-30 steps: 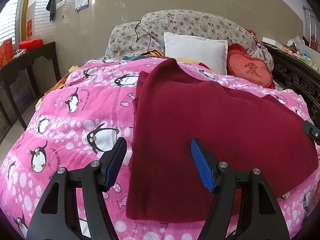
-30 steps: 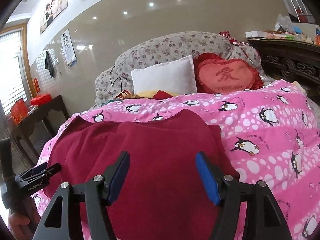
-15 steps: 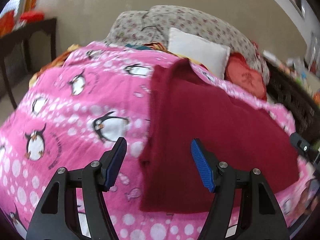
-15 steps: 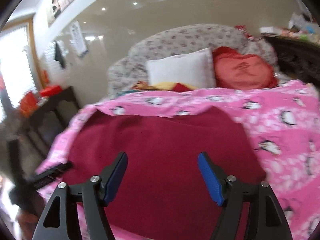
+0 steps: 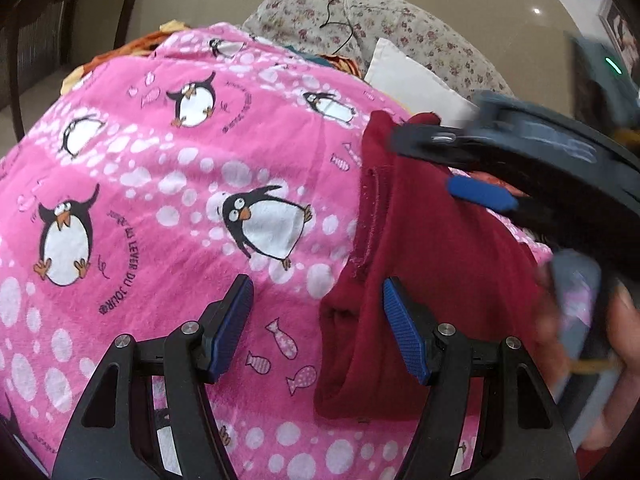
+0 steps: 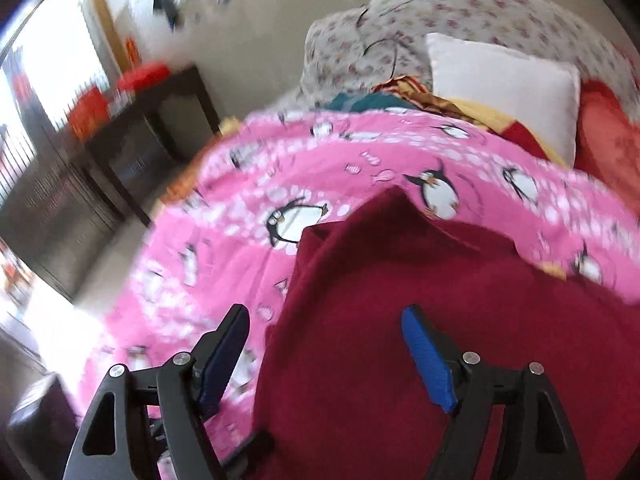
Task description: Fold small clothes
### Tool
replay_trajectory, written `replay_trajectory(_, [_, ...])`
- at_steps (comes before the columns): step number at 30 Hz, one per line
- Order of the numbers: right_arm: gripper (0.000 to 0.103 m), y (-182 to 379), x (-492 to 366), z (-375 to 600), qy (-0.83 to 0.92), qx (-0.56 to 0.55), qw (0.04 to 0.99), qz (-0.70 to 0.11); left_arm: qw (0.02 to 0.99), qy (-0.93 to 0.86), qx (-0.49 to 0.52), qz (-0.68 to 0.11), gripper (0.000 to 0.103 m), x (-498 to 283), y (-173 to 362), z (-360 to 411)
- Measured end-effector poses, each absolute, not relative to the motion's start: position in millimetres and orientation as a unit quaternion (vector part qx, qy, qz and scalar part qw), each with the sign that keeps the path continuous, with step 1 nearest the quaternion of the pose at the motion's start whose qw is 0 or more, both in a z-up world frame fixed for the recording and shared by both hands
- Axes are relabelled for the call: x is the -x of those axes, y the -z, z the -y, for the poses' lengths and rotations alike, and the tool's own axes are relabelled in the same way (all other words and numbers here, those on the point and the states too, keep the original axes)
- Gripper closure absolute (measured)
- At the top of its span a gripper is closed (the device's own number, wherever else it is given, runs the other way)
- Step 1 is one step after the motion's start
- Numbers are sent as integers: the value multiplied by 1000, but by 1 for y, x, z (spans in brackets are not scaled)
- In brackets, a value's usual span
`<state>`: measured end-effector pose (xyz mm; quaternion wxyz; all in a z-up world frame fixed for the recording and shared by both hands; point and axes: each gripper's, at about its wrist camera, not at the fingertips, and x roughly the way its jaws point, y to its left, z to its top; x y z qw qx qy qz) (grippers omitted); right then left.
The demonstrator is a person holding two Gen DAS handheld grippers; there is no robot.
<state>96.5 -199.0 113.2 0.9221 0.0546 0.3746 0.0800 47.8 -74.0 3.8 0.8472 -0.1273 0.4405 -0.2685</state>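
Dark red fleece garment (image 5: 432,256) lies flat on the pink penguin-print blanket (image 5: 168,184) covering the bed, on the side nearer the white square pillow (image 6: 504,92) and the floral cushion (image 5: 384,28) at the head. Its long left edge, with a visible stitched seam, runs from the near hem up toward the pillows; long axis reads as foot-to-head of the bed, with one far corner pointing at the pillow.

Left gripper (image 5: 318,326), black frame with blue ribbed pads, straddles that seam edge near the lower left corner: one pad over bare blanket, the other over the cloth. Jaws stand apart, nothing pinched, pads not visibly pressing.

Right gripper (image 6: 326,354) hovers over the same left edge from its own view, jaws wide and just opened further, nothing between them but cloth below. In the left view it crosses over the garment's upper part, blurred, with a hand (image 5: 600,344) on the handle.

Judgement: left gripper is nearer the lower corner, right nearer the upper; next move likely calls for pinching that edge and carrying it across.
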Motion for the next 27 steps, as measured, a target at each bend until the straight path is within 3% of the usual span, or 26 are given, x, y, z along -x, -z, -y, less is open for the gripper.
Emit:
replay_trajectory(6, [26,-92,-125,187,-25,10,927,-375,846,267,130,-442,32,-49,-3,73])
replay_trajectory(7, [39,-91,-122,189,-29,9,932,-361,846,268,129,-442,32,-50,-3,73])
replay_trajectory(8, [43,-92,-119,193,-33,2,936,-349,845,272,132,-440,32,-50,-5,72])
replay_trajectory(10, [67,-98,-108,207,-67,-32,941,-331,839,289,145,-437,27,-51,-8,69])
replay_trajectory(12, [79,-106,-98,224,-96,-68,940,-319,829,320,158,-431,22,-52,-14,69])
replay_trajectory(13, [81,-110,-93,232,-109,-86,940,-312,824,335,159,-429,22,-52,-16,71])
replay_trajectory(18, [82,-125,-64,249,-148,-114,944,-273,810,402,152,-398,22,-50,-35,89])
replay_trajectory(24, [78,-120,-64,252,-178,-145,935,-270,826,411,75,-379,22,-43,-36,130])
replay_trajectory(26, [63,-120,-57,266,-196,-174,928,-263,818,397,78,-409,22,-53,-22,134])
replay_trajectory(27, [49,-121,-49,279,-193,-189,929,-254,809,394,90,-427,22,-59,-14,134])
